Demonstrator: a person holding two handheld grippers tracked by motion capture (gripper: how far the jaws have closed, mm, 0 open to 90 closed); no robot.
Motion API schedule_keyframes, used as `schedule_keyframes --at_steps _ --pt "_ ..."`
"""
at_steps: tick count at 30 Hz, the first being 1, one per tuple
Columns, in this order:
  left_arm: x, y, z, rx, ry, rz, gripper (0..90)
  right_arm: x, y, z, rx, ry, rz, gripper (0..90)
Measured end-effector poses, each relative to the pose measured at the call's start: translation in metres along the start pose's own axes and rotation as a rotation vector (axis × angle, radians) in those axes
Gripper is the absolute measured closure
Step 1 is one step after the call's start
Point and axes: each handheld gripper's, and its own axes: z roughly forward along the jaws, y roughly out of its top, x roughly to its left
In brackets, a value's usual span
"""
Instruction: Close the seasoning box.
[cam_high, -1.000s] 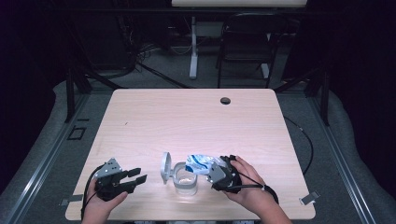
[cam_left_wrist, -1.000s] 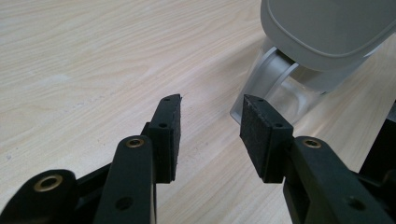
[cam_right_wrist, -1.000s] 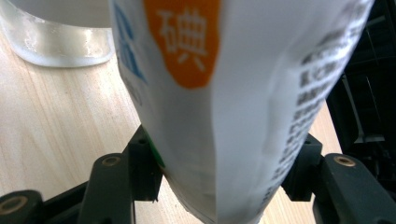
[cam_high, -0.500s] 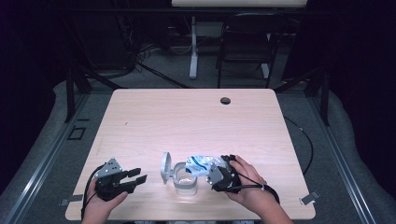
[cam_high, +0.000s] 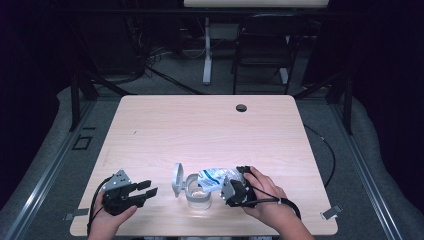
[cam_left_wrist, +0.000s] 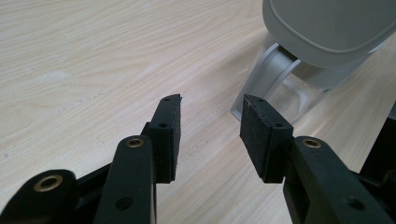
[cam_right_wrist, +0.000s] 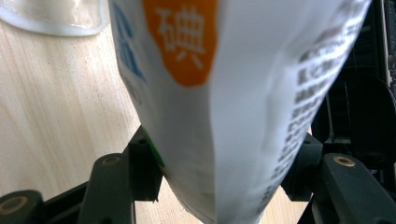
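A white plastic pouch with blue print, an orange patch and dark small lettering (cam_right_wrist: 243, 93) is clamped between the jaws of the right gripper (cam_high: 231, 190), which press on both its sides. Seen from above, the crinkled pouch (cam_high: 214, 178) lies tipped over the mouth of a clear glass jar with a grey flip lid (cam_high: 196, 196), near the table's (cam_high: 210, 130) six o'clock edge. At the jar's nine o'clock, the left gripper (cam_high: 150, 189) rests with its jaws spread wide and nothing between them.
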Motion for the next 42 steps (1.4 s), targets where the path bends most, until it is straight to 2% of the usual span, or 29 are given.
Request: schedule_keyframes --at_steps 17,32,35,37,42 --pt "0.002 0.000 -0.001 0.007 0.002 0.003 58.6 -0.001 0.004 0.001 0.034 -0.016 -0.045 43.0" --pt "0.001 0.000 -0.001 0.009 0.005 -0.001 58.6 -0.003 0.008 -0.002 0.086 -0.044 -0.119 43.2" --pt "0.002 0.000 -0.001 0.012 0.005 0.004 58.6 -0.004 0.008 -0.003 0.077 -0.049 -0.141 43.2" --pt "0.002 0.000 -0.001 0.011 0.005 0.004 58.6 -0.004 0.009 -0.002 0.069 -0.047 -0.138 43.3" --pt "0.002 0.000 -0.001 0.007 0.001 -0.001 58.6 -0.005 0.012 -0.005 0.098 -0.064 -0.175 43.4"
